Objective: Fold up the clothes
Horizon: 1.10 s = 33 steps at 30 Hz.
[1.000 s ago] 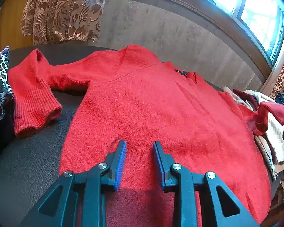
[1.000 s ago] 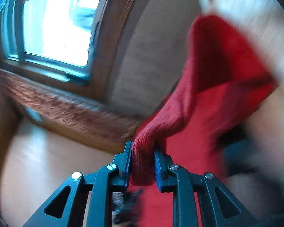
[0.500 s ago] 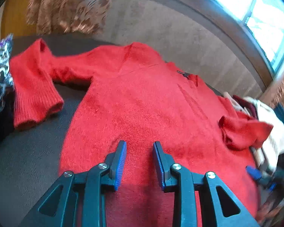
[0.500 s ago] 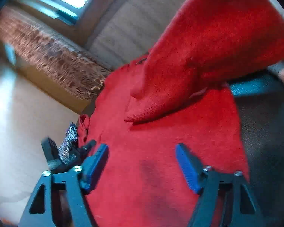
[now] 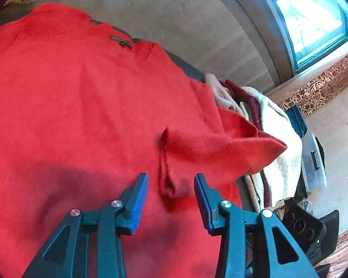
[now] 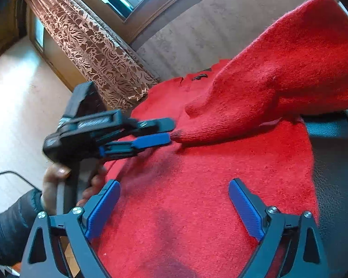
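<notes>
The right gripper (image 6: 174, 208) fills the bottom of its own view with its jaws opening to a wide spread and nothing but flat knit showing between the blue pads (image 6: 102, 210); a second ago those pads were pinched on the sleeve cuff, so the sleeve has just been let go. That right sleeve (image 6: 278, 76) now lies folded inward across the body of the red sweater (image 6: 197, 208), its ribbed cuff (image 6: 197, 132) resting near the middle of the frame. The left gripper (image 5: 171, 199) has swung over from the plain front of the sweater to this same cuff: in its own view the cuff (image 5: 169, 180) stands up as a rumpled ridge between the two blue pads (image 5: 139, 203), which are apart, opening, and not pressing on it. From the right wrist view the same tool (image 6: 167, 131) reaches in from the left, held by a hand (image 6: 58, 180) in a dark sleeve (image 6: 9, 231), its fingertips right at the cuff's edge; whether they touch the knit cannot be told. Further out, the sweater (image 5: 69, 115) spreads over a dark surface (image 6: 336, 162), with a pile of cream and maroon clothes (image 5: 266, 120) at the right of the left wrist view and a patterned curtain (image 6: 92, 53) in the upper left of the right wrist view. Judging by this, the first sleeve fold is laid but lumpy, and the left tool seems placed to tidy or flatten the cuff before the other sleeve is taken.
</notes>
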### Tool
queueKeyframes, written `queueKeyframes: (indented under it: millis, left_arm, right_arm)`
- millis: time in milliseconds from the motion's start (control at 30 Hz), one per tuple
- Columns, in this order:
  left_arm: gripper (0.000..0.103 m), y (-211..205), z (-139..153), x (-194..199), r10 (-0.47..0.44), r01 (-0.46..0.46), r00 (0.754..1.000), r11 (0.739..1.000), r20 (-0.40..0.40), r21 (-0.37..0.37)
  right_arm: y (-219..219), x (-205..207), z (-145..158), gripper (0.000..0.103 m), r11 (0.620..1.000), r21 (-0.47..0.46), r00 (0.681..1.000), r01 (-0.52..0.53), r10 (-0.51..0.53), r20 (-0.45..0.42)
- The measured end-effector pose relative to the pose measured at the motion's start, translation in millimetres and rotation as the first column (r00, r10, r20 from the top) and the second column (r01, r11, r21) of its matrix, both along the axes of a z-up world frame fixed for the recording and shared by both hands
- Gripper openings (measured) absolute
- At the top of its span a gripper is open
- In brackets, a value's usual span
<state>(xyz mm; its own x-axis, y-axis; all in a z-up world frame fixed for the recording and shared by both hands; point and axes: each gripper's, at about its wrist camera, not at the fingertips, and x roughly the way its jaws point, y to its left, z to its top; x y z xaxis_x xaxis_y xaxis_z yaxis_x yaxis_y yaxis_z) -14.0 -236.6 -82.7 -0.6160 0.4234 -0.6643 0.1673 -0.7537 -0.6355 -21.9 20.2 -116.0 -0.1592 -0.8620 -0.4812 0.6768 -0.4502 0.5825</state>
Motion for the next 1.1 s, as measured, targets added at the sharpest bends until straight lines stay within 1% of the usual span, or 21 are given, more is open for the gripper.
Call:
queueKeyframes:
  millis: [67, 100, 133, 200, 233, 300, 333, 367, 400, 433, 467, 500, 533, 633, 700, 800, 900, 1000, 1100]
  left_arm:
    - [0.046, 2, 5, -14, -0.012, 0.012, 1.000, 1.000, -0.023, -0.010]
    - [0.048, 4, 6, -21, -0.020, 0.020, 1.000, 1.000, -0.023, -0.015]
    - [0.048, 5, 3, -28, -0.029, 0.028, 0.999, 0.999, -0.014, -0.017]
    - [0.050, 10, -6, -44, -0.060, 0.059, 0.998, 0.998, 0.026, 0.016]
    - [0.051, 13, -8, -48, -0.072, 0.072, 0.997, 0.997, 0.039, 0.018]
    - [0.051, 21, -5, -54, -0.091, 0.093, 0.995, 0.995, 0.043, -0.036]
    - [0.044, 25, -4, -56, -0.096, 0.099, 0.994, 0.993, 0.047, -0.066]
    - [0.036, 29, -1, -57, -0.092, 0.098, 0.994, 0.989, 0.056, -0.107]
    - [0.011, 34, 2, -59, -0.099, 0.108, 0.993, 0.983, 0.064, -0.148]
    - [0.009, 37, 5, -59, -0.112, 0.122, 0.991, 0.977, 0.070, -0.175]
    - [0.008, 39, 12, -60, -0.115, 0.127, 0.991, 0.971, 0.071, -0.204]
    - [0.008, 40, 23, -61, -0.111, 0.119, 0.993, 0.968, 0.049, -0.221]
    - [0.008, 37, 38, -60, -0.102, 0.102, 0.995, 0.971, 0.012, -0.215]
    - [0.008, 21, 93, -56, -0.059, 0.042, 0.992, 0.988, -0.113, -0.152]
    - [0.008, 12, 124, -54, -0.043, 0.020, 0.985, 0.990, -0.165, -0.138]
    - [0.008, 3, 166, -51, -0.023, -0.012, 0.973, 0.988, -0.230, -0.153]
    - [0.008, -11, 203, -38, 0.013, -0.062, 0.953, 0.986, -0.303, -0.153]
    - [0.008, -32, 215, -25, 0.064, -0.112, 0.943, 0.985, -0.326, -0.129]
    - [0.008, -53, 210, -14, 0.120, -0.163, 0.942, 0.980, -0.312, -0.113]
  right_arm:
    - [2, 1, 0, 0.100, 1.000, -0.009, 1.000, -0.012, 0.012, 0.000]
    - [3, 1, 0, 0.101, 1.000, -0.011, 1.000, -0.018, 0.018, -0.001]
    - [3, 1, 0, 0.101, 1.000, -0.012, 1.000, -0.024, 0.024, -0.002]
    - [2, 2, 0, 0.102, 0.999, -0.015, 1.000, -0.029, 0.029, -0.003]
    - [2, 2, 1, 0.103, 0.999, -0.017, 1.000, -0.030, 0.030, -0.003]
    - [2, 3, 1, 0.103, 0.999, -0.020, 1.000, -0.031, 0.031, -0.002]
    - [1, 3, 2, 0.103, 0.999, -0.019, 0.999, -0.032, 0.032, -0.002]
    - [0, 4, 2, 0.103, 0.999, -0.019, 0.999, -0.032, 0.032, -0.002]
    - [0, 4, 2, 0.103, 0.999, -0.018, 0.999, -0.032, 0.032, -0.002]
    - [0, 5, 0, 0.103, 0.999, -0.018, 1.000, -0.031, 0.031, -0.003]
    - [-1, 6, 0, 0.103, 0.999, -0.018, 1.000, -0.031, 0.031, -0.003]
    - [-2, 6, 0, 0.103, 0.999, -0.019, 1.000, -0.030, 0.030, -0.003]
    - [-3, 6, 0, 0.103, 0.999, -0.019, 1.000, -0.030, 0.030, -0.003]
    - [-3, 7, 0, 0.103, 0.999, -0.025, 1.000, -0.029, 0.029, 0.001]
    - [-2, 7, 0, 0.103, 0.999, -0.034, 1.000, -0.028, 0.028, 0.007]
    - [-1, 7, -1, 0.103, 0.999, -0.040, 1.000, -0.028, 0.029, 0.009]
    - [-1, 8, -1, 0.103, 0.999, -0.040, 1.000, -0.029, 0.030, 0.007]
    - [-1, 8, -3, 0.103, 0.999, -0.039, 1.000, -0.030, 0.030, 0.005]
    - [-2, 8, -4, 0.103, 0.999, -0.036, 1.000, -0.028, 0.028, 0.003]
